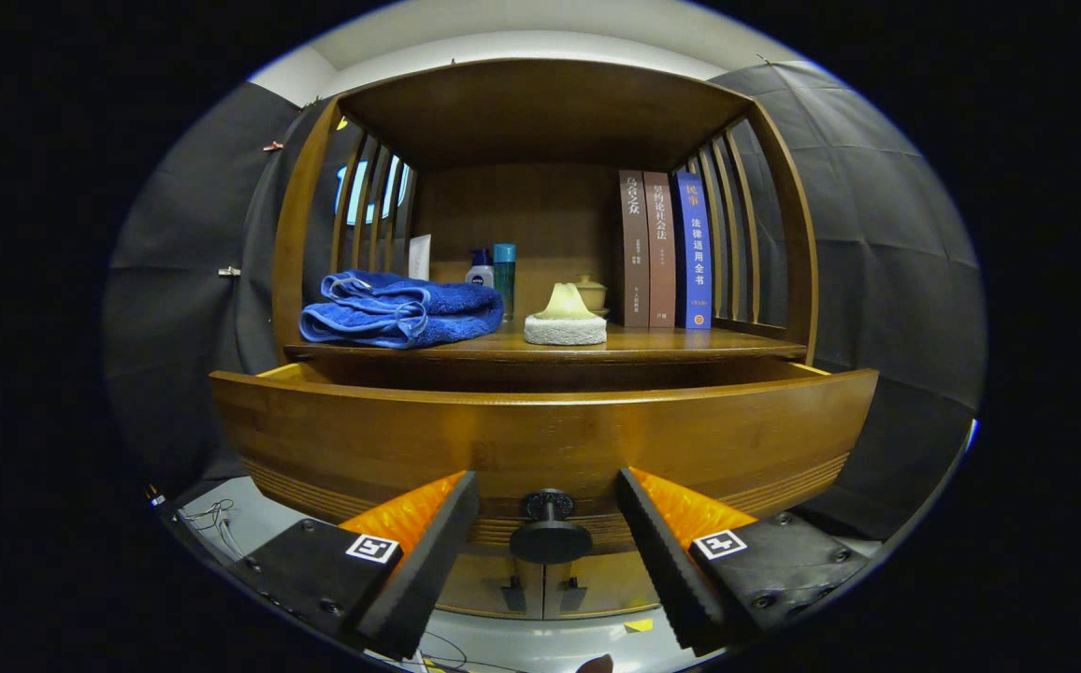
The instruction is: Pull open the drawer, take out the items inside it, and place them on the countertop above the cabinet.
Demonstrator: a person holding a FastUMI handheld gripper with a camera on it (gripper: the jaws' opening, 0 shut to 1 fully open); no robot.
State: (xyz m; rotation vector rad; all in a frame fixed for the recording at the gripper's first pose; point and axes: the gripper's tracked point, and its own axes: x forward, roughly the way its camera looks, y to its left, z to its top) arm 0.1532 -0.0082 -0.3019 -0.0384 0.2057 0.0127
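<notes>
A wooden cabinet drawer (540, 435) stands pulled partly out, its front panel close ahead of me; what lies inside is hidden behind the panel. Its dark round knob (550, 531) sits between my two fingers, with a gap on each side. My gripper (548, 500) is open around the knob, touching nothing. Above the drawer runs the countertop (681, 344), a shelf inside the cabinet frame.
On the countertop lie a folded blue towel (400, 310) at the left, a pale soap-like lump on a white pad (566, 318) in the middle, bottles (494, 271) behind, and three upright books (667, 250) at the right. Lower cabinet doors (540, 587) show under the drawer.
</notes>
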